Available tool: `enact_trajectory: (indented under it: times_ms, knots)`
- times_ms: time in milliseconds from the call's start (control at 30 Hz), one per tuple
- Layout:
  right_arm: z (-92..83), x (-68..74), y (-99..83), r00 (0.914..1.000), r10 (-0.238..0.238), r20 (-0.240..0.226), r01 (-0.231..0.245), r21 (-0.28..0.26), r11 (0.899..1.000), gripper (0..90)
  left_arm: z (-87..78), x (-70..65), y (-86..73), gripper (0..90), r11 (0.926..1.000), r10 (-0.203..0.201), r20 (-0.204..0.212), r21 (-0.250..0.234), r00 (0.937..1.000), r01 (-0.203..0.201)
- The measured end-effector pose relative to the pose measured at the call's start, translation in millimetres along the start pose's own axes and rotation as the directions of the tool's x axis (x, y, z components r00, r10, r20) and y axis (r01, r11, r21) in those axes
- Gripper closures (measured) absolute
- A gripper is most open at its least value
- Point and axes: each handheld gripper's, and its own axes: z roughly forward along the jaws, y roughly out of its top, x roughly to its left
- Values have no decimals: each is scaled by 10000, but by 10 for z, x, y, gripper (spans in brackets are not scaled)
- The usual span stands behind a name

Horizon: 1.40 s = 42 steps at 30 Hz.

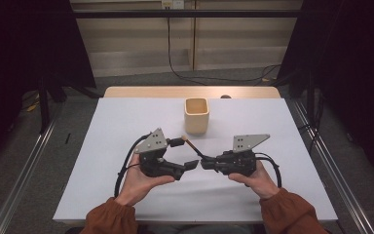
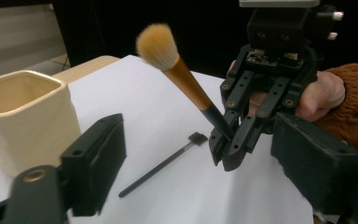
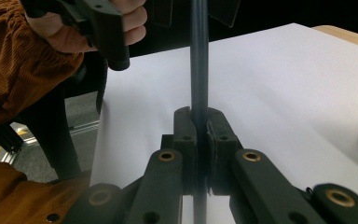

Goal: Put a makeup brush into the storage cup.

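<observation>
A makeup brush [image 2: 186, 84] with tan bristles, an orange ferrule and a black handle is held tilted above the table; my right gripper [image 2: 226, 142] is shut on the handle's lower end. In the right gripper view the black handle [image 3: 199, 70] rises straight up from the closed right gripper [image 3: 199, 140]. From above, the brush [image 1: 191, 144] slants from the right gripper [image 1: 205, 163] toward the upper jaw of my left gripper [image 1: 186, 153]. My left gripper [image 2: 205, 172] stands open, its jaws wide apart and nothing pressed between them. A thin black brush [image 2: 163, 163] lies flat on the white sheet.
A cream square cup [image 1: 196, 115] stands upright behind the grippers, near the middle of the white-covered table [image 1: 126, 117]; it is at the left in the left gripper view, cup [image 2: 23, 116]. Beyond the sheet the wooden table edge [image 1: 141, 91] shows at the back.
</observation>
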Motion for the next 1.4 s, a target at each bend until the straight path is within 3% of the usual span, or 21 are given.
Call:
enact_trajectory:
  times_ms: [167,433,667,1000,1167,1400]
  knots:
    - [13,-3,-7,10000,2,9,-2,41,10000,847,-13,6,16,416,9993,-273,372,-260,9989,282]
    - [34,6,-16,10000,-22,-30,23,85,10000,847,-30,21,32,592,9966,-512,126,-640,9986,519]
    - [48,2,-24,10000,-10,-96,11,126,9999,847,-25,27,23,724,9933,-812,445,-788,9957,845]
    - [85,27,-37,9998,-129,-147,132,225,9997,843,-35,20,32,801,9850,-1414,932,-866,9856,1495]
    - [90,24,-50,9998,-169,-99,172,309,9994,828,-13,-58,69,831,9910,-1089,941,-671,9896,1155]
    - [58,22,-52,9999,-93,-128,94,148,9998,810,-16,-91,98,839,9928,-935,1038,-649,9902,1005]
